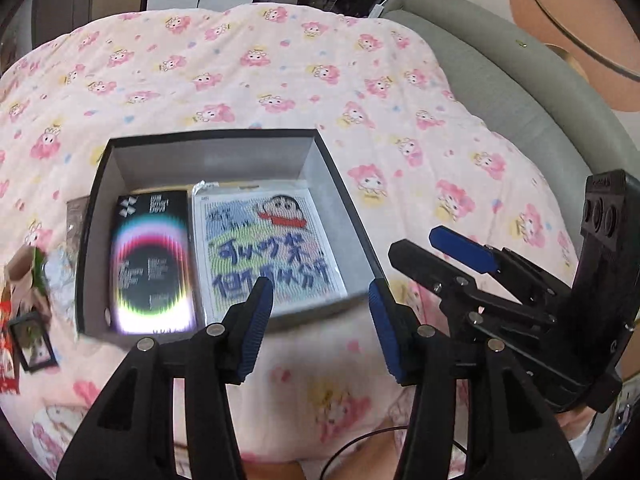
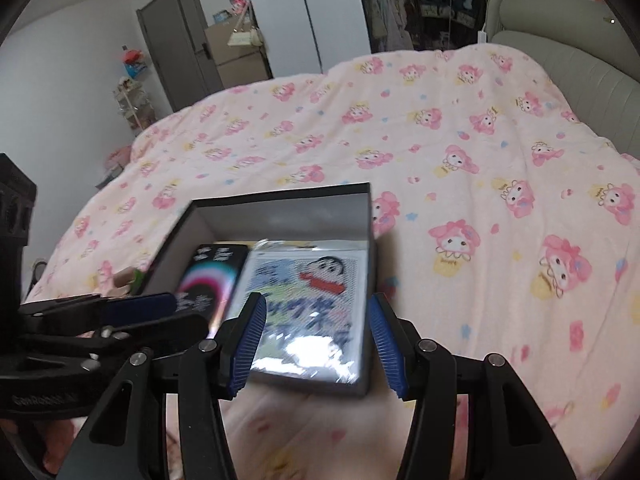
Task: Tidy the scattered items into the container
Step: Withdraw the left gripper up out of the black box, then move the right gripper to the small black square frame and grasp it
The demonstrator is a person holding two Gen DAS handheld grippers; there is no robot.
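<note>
A dark open box (image 1: 340,184) (image 2: 280,196) sits on the pink quilt. Inside lie a black phone-case pack (image 1: 152,260) (image 2: 208,276) on the left and a cartoon bead-picture pack (image 1: 268,248) (image 2: 308,304) on the right. My left gripper (image 1: 320,320) is open and empty, just in front of the box's near wall. My right gripper (image 2: 316,344) is open and empty over the box's near right corner; it also shows in the left wrist view (image 1: 436,252). Scattered items lie left of the box: a small framed picture (image 1: 32,344), a red packet (image 1: 6,344) and a pinkish figure (image 1: 24,272) (image 2: 124,278).
The pink cartoon quilt (image 1: 280,60) (image 2: 480,160) covers the bed. A grey padded headboard (image 1: 500,64) (image 2: 560,40) runs along the right. A clear wrapper (image 1: 60,276) lies by the box's left wall. A door and cartons (image 2: 236,52) stand beyond the bed.
</note>
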